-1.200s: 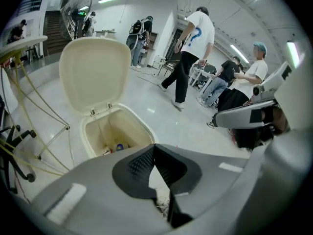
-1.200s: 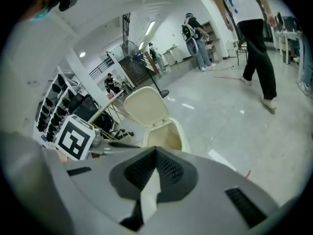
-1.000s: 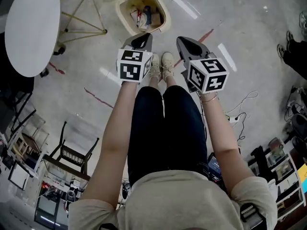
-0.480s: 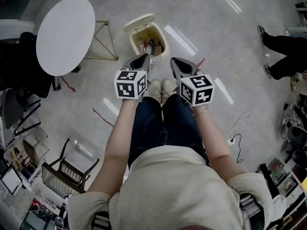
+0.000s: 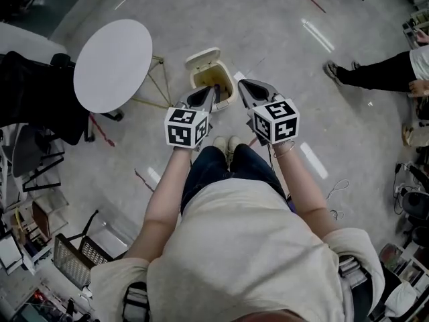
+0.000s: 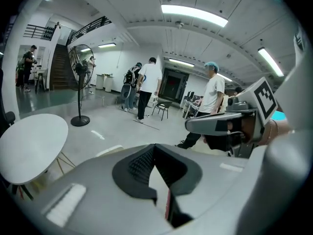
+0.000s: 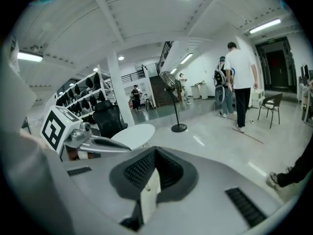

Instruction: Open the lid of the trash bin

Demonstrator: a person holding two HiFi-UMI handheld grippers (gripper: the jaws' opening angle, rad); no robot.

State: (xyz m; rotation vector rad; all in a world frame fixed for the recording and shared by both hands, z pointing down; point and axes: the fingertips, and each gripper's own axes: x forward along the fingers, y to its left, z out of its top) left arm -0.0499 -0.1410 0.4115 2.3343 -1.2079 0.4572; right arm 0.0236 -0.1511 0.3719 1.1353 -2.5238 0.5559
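The cream trash bin [image 5: 224,88] stands on the floor just ahead of the person's shoes [image 5: 225,143], beside the round white table [image 5: 112,64], its lid [image 5: 202,59] tipped up. Left gripper [image 5: 208,94] and right gripper [image 5: 244,87] flank it, jaws pressed together, empty.

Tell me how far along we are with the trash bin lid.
Done: the lid is flipped back and the trash bin shows its inside. In hand: nothing; the left gripper and right gripper hover over the bin, jaws together, empty. Left: apparently nothing but pulling away.
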